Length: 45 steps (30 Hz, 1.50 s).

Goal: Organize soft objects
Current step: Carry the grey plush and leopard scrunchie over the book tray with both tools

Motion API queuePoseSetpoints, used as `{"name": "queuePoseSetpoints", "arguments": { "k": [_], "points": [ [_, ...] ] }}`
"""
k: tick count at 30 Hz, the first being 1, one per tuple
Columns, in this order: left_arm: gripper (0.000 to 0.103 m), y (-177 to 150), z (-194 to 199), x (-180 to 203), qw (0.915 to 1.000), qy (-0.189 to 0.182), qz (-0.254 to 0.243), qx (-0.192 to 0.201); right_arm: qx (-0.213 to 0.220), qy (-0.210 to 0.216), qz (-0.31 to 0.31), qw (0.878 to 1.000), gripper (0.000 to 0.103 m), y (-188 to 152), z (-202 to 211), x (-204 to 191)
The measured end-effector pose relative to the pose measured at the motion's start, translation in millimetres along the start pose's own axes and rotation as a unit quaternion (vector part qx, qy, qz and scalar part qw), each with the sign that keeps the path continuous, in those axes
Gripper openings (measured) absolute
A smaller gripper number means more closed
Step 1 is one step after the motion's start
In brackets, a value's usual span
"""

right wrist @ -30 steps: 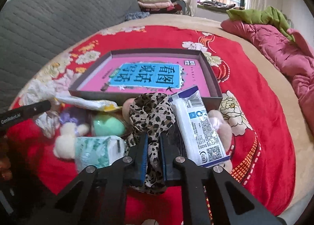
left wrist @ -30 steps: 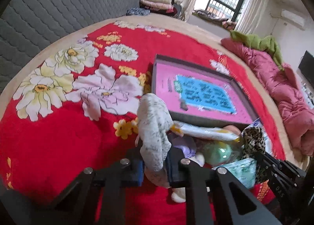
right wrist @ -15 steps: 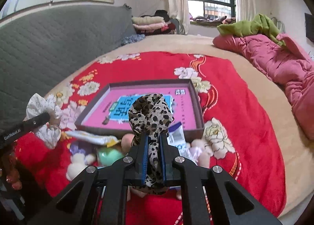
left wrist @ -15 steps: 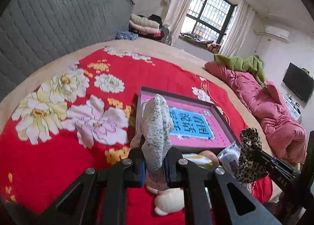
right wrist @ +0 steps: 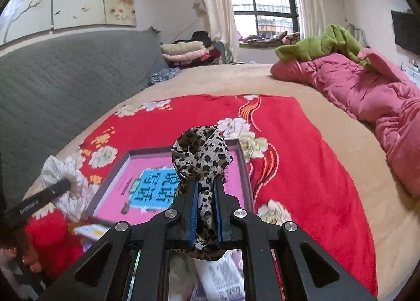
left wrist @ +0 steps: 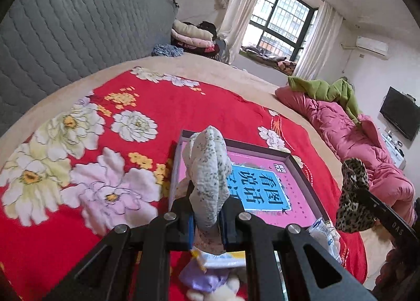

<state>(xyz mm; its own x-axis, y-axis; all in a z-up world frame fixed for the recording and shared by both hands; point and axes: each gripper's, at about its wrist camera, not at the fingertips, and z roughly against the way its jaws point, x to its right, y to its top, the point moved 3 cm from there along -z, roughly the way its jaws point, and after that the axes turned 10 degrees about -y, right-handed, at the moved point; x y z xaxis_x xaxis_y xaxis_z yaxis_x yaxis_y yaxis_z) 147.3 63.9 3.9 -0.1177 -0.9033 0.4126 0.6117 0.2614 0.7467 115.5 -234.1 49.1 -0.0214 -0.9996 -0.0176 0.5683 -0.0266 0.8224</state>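
My left gripper [left wrist: 207, 218] is shut on a white speckled scrunchie [left wrist: 208, 172], held up in front of a shallow pink box [left wrist: 270, 193] that lies on the red floral blanket. My right gripper [right wrist: 205, 211] is shut on a leopard-print scrunchie [right wrist: 202, 152], also lifted above the box [right wrist: 157, 183]. In the left wrist view the leopard scrunchie [left wrist: 353, 196] hangs at the right. In the right wrist view the white scrunchie [right wrist: 65, 188] shows at the left. Below the grippers lie a purple plush toy [left wrist: 204, 278] and a tissue pack [right wrist: 223, 277].
The red floral blanket [left wrist: 86, 156] covers a wide bed with a grey quilted headboard [left wrist: 65, 28]. A pink quilt [right wrist: 367, 101] with a green cloth [right wrist: 323, 43] lies along the right side. Folded clothes [right wrist: 183, 51] sit at the far end near the window.
Both grippers have risen from the pile of soft items, each carrying its scrunchie up. The views have tilted upward, showing more of the room and less of the pile.
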Motion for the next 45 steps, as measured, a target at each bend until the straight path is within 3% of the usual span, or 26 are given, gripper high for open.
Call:
{"name": "queuePoseSetpoints", "arguments": {
  "k": [12,25,34,45],
  "points": [
    [0.014,3.5,-49.2,-1.9,0.999,-0.008,-0.001,-0.045,-0.034,-0.004,0.024,0.999,0.011,6.1,-57.7,-16.0],
    [0.014,-5.7,-91.3,0.4,0.994,0.002,-0.02,-0.107,-0.112,-0.06,0.072,0.989,0.012,-15.2,-119.1,-21.9],
    [0.014,-8.4,-103.1,3.8,0.9917,0.005,-0.033,-0.124,-0.138,-0.096,0.084,0.982,0.012,-26.6,-132.6,-13.1],
    [0.014,-10.5,-114.2,4.2,0.9895,0.007,-0.036,-0.14,-0.149,-0.104,0.077,0.98,0.024,-28.8,-134.3,-6.5]
  ]
}}
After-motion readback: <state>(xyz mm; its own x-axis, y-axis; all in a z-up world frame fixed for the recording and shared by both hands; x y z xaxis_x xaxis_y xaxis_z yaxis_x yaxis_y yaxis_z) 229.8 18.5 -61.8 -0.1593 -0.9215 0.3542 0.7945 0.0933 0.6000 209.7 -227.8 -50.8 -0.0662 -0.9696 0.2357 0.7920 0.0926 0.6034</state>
